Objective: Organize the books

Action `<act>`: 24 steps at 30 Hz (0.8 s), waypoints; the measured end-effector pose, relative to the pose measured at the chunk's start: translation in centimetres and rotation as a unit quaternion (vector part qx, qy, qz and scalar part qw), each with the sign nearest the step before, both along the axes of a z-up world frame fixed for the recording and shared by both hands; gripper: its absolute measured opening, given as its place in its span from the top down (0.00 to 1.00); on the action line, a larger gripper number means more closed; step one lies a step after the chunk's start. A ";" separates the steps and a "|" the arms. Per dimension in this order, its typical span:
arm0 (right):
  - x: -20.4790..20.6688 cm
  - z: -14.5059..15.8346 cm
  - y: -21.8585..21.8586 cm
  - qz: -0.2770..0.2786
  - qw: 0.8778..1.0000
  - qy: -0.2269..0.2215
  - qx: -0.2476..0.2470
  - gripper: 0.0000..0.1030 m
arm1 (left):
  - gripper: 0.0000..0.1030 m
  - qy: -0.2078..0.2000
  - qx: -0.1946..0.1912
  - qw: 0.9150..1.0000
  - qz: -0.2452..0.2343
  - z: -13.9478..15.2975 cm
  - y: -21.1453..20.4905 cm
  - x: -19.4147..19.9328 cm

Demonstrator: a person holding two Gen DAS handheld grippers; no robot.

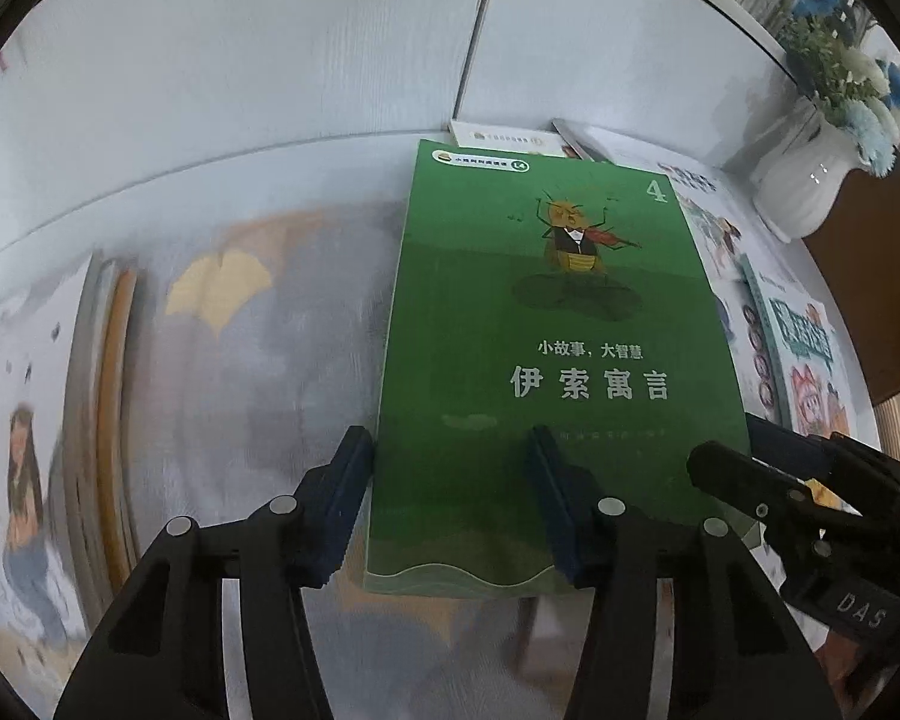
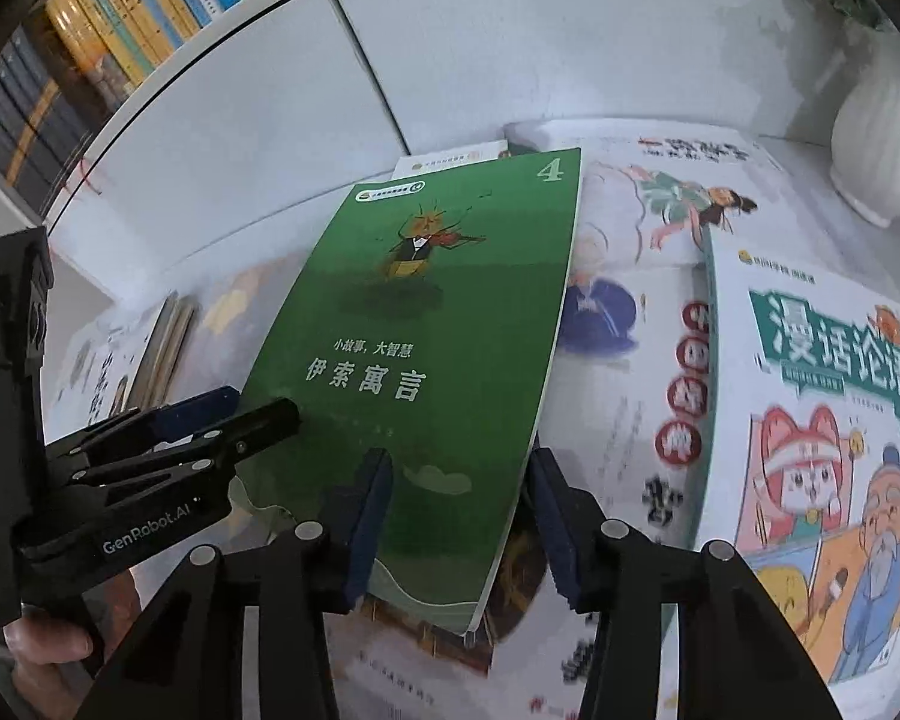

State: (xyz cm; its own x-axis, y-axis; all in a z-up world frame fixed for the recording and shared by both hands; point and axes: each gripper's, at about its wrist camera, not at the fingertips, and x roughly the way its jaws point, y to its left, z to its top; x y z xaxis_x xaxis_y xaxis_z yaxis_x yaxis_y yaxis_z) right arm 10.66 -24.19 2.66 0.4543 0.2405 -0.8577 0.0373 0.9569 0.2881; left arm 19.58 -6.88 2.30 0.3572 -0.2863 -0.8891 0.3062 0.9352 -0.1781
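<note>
Both grippers grip the green book: the left gripper clamps its near-left edge, the right gripper its near-right edge. Green book lies atop scattered picture books on the white table; behind-right of it stands a white vase, behind-left a bookshelf.

One green paperback, two grippers (left, right), one white vase of blue flowers far right, one cartoon-covered book near right, several more books beneath.
</note>
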 end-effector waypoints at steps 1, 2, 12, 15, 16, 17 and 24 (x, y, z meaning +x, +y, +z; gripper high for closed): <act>-0.5 0.0 -0.1 0.003 1.000 0.004 0.004 0.55 | 0.53 -0.001 0.003 1.000 0.001 0.2 0.0 -1.0; -1.1 0.1 -0.1 0.006 1.000 0.008 0.004 0.55 | 0.53 -0.002 0.004 1.000 0.001 0.3 -0.1 -1.7; -14.8 -1.0 0.3 0.058 0.995 0.082 -0.001 0.55 | 0.53 0.054 -0.008 0.998 -0.026 0.5 1.7 -16.9; -19.7 -1.7 -0.1 0.081 0.992 0.101 0.007 0.55 | 0.53 0.064 0.011 0.996 -0.058 0.4 1.3 -21.6; -20.9 -1.8 0.0 0.094 0.990 0.106 0.006 0.55 | 0.53 0.066 0.018 0.996 -0.064 0.4 1.3 -22.9; -21.8 -1.7 -0.1 0.103 0.989 0.111 0.007 0.55 | 0.53 0.069 0.019 0.995 -0.065 0.4 1.2 -23.4; -22.4 -1.9 -1.0 0.074 0.991 0.106 -0.028 0.56 | 0.50 0.058 0.017 0.998 -0.029 0.1 1.5 -24.2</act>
State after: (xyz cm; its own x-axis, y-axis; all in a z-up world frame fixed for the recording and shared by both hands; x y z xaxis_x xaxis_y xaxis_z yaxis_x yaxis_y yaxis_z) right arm -11.72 -25.23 0.76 0.2258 0.2412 -0.9439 -0.0511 0.9705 0.2357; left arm -4.59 -5.38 2.37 0.2347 -0.2719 -0.9333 0.3385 0.9228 -0.1838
